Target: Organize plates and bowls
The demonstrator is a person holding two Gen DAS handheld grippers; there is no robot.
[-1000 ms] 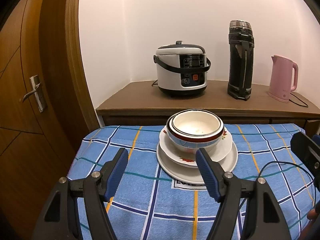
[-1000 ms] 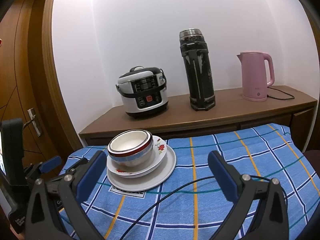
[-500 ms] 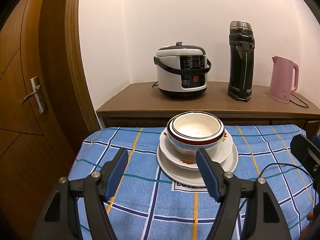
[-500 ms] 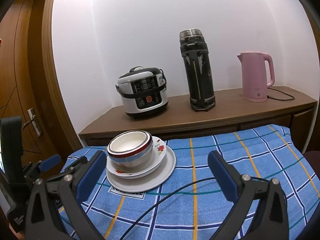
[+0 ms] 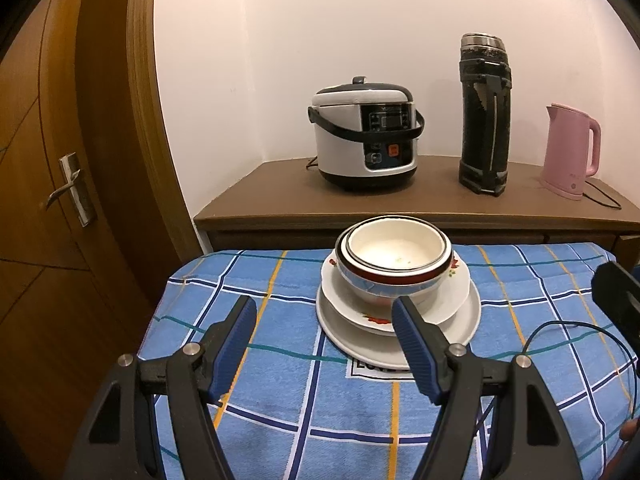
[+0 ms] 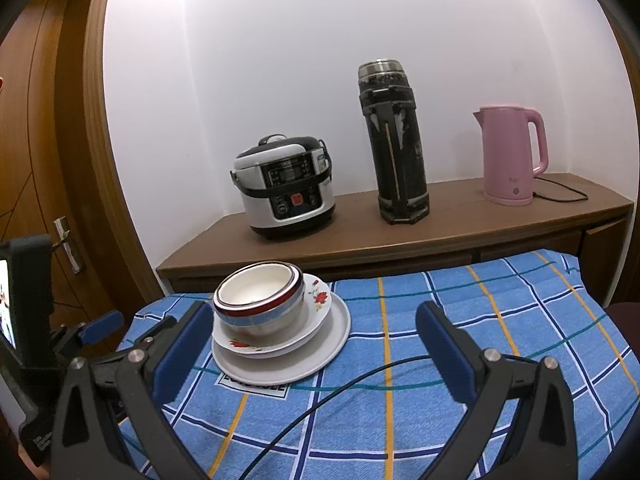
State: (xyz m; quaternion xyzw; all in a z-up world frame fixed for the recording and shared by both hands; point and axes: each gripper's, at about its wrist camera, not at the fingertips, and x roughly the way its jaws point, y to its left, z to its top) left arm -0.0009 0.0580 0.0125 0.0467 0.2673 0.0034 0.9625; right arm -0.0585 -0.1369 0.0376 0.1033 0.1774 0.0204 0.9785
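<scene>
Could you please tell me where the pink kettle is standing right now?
The pink kettle stands at the right end of the wooden sideboard against the wall, to the right of the black thermos, behind the table.

Nested bowls [image 5: 396, 260] upright atop two stacked white plates [image 5: 464, 316], floral over plain, on checked cloth [image 5: 280, 380].

a printed rectangular label on the blue checked cloth [image 5: 400, 420] shows just below the plates [image 5: 464, 320], but the bigger plate's rim covers most of its letters; in the left wrist view it seems to begin "lo", and the rest cannot be read. the rice cooker [image 5: 364, 136] on the wooden worktop [image 5: 400, 204] has a display and buttons whose markings are too small to read. a small round mark on the pink kettle [image 6: 510, 156] is illegible too.
</scene>
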